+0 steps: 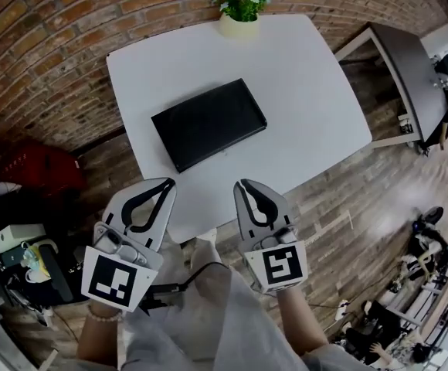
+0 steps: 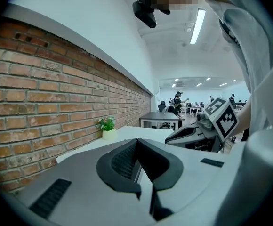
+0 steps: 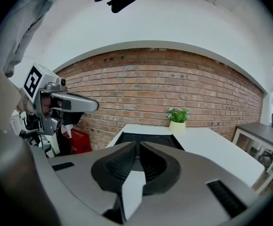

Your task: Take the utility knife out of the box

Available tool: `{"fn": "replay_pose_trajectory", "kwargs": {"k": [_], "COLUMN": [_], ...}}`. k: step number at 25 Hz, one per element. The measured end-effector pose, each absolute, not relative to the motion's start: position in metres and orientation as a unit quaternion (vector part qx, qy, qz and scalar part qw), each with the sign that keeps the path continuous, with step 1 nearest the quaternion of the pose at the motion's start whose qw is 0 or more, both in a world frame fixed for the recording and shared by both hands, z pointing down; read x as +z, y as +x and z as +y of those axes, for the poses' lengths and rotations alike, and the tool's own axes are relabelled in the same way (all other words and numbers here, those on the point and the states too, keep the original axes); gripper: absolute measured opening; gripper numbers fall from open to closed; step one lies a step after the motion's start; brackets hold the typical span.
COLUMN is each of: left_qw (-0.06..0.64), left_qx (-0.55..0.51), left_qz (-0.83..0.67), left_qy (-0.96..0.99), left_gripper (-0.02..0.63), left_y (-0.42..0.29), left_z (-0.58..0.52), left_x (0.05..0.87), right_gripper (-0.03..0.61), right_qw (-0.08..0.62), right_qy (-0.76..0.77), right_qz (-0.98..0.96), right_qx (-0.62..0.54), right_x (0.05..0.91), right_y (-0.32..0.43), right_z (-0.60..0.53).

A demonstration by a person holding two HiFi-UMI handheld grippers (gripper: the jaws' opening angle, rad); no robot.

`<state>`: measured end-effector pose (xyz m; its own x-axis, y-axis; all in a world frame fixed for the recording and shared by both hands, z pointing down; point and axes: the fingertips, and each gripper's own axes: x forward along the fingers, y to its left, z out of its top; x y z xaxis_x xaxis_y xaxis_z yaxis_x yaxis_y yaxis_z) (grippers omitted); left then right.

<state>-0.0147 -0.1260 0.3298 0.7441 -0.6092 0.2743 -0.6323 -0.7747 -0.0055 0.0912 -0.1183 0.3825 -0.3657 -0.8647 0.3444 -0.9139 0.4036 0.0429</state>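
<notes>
A flat black box [image 1: 208,124] lies closed on the white table [image 1: 309,91]; its near edge also shows in the right gripper view, as the black box [image 3: 148,138]. No utility knife is visible. Both grippers hover side by side off the table's near edge, short of the box. The left gripper [image 1: 168,182] is shut with nothing in it, its pads meeting in its own view at the left gripper [image 2: 137,147]. The right gripper [image 1: 242,184] is likewise shut and empty, as the right gripper [image 3: 138,147] shows.
A small potted plant [image 1: 241,10] stands at the table's far edge against the brick wall [image 1: 46,45]. A red crate [image 3: 77,140] sits on the floor at the left. Another dark table [image 1: 409,68] stands to the right, with people further off.
</notes>
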Motion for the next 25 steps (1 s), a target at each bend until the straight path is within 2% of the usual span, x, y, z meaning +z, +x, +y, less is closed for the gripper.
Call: {"fn": "replay_pose_trajectory", "kwargs": {"k": [5,18,22,25], "left_qw": [-0.001,0.050,0.044,0.052], "left_qx": [0.170,0.175,0.189,0.186], "left_qz": [-0.323,-0.372,-0.371,-0.381], "left_qy": [0.931,0.910,0.908,0.904], "left_gripper": [0.018,0.018,0.018,0.018], "left_y": [-0.013,-0.023,-0.026,-0.027], "left_z": [-0.131,-0.141,-0.140,-0.142], "left_x": [0.343,0.369,0.374,0.377], "right_gripper": [0.052,0.054,0.106,0.107], "right_qw": [0.186,0.245,0.261,0.278], "right_qy": [0.521,0.494,0.471,0.465], "right_qz": [-0.830,-0.827,-0.834,-0.832], "right_qx": [0.069,0.110,0.121,0.120], "right_x": [0.409,0.483,0.502,0.513], "right_y": [0.095,0.101,0.093,0.093], "right_z": [-0.137,-0.171,-0.173,-0.178]}}
